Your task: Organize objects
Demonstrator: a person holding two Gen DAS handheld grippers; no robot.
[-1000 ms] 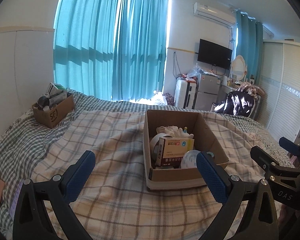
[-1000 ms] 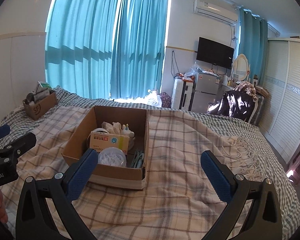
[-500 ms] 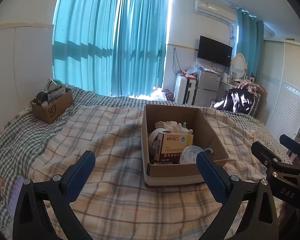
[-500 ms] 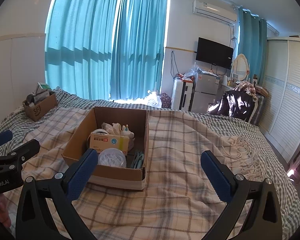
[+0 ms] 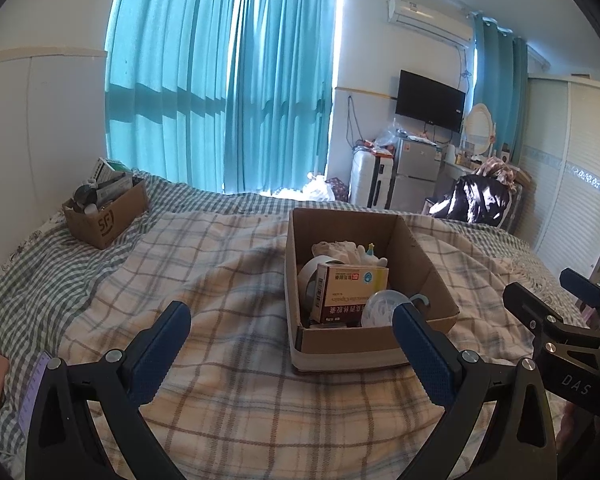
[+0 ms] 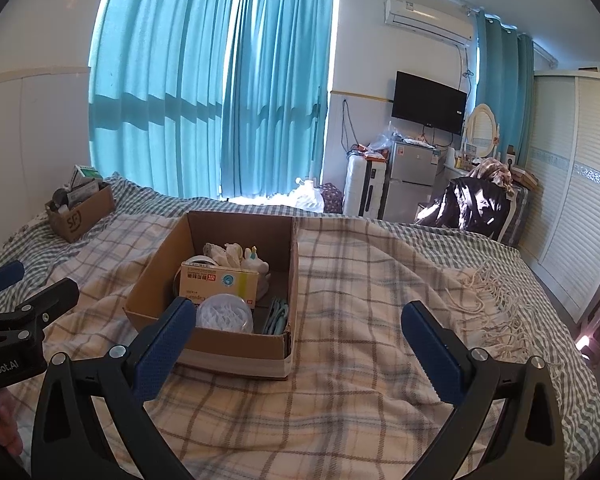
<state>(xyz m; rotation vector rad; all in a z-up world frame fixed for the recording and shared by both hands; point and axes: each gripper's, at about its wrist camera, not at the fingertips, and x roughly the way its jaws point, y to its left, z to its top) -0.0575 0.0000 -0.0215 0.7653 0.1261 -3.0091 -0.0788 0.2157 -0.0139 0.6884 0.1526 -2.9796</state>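
Both grippers have barely shifted: left gripper and right gripper hover with jaws apart, empty, near the cardboard box mid-bed, medicine carton lying crosswise inside

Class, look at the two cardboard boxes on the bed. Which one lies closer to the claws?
The larger open box on the plaid blanket, holding the medicine carton. The smaller box with the printed logo sits far back by the curtains.

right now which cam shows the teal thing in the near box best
The right wrist view: the teal item stands clear against the cardboard box wall beside the medicine carton. In the left wrist view only a sliver shows.
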